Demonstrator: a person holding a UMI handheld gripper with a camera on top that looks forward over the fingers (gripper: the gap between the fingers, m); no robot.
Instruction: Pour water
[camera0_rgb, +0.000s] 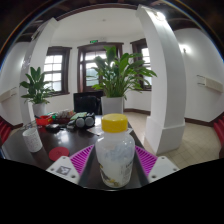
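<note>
The gripper (113, 168) is clamping both pink pads (146, 160) on the yellow-capped bottle (114, 150), holding it upright over the dark table (30, 150). Farther off a white cup (32, 138) is standing; tilting should be slow, I think.

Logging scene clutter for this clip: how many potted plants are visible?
2. One potted plant stands left of the table by the window; a larger potted plant stands beyond the yellow-lidded bottle. Others may be hidden behind the pillars.
</note>
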